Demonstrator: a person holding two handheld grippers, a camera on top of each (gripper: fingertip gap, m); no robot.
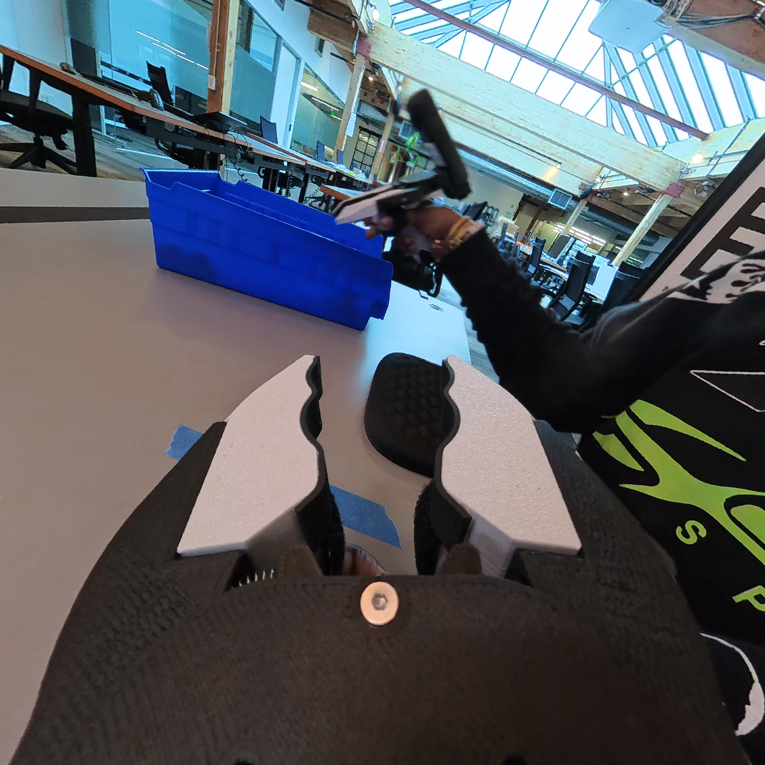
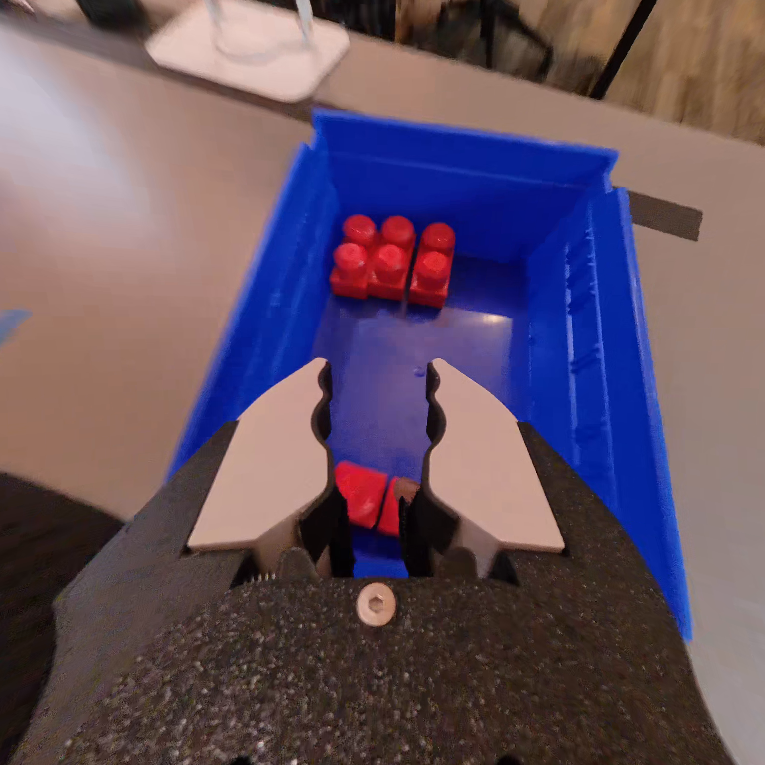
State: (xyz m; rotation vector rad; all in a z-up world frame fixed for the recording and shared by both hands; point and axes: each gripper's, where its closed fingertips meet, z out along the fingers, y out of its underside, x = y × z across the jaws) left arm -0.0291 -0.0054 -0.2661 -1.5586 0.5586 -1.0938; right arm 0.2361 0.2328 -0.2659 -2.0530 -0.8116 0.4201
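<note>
Two grippers are in your hands, both with jaws apart and nothing between the pads. Your right gripper (image 2: pixel 377 364) hangs over the blue bin (image 2: pixel 588 331), looking down into it — two red studded blocks (image 2: pixel 389 261) sit side by side at the bin's far end, touching or nearly so, and more red pieces (image 2: pixel 364 496) lie on the bin floor below the base of the fingers, partly hidden. Your left gripper (image 1: pixel 383 362) is low over the grey table (image 1: pixel 82 372), well apart from the bin, with strips of blue tape (image 1: pixel 368 517) on the table under it. A black textured pad (image 1: pixel 405 410) shows just beside its right finger — whether they touch is unclear.
</note>
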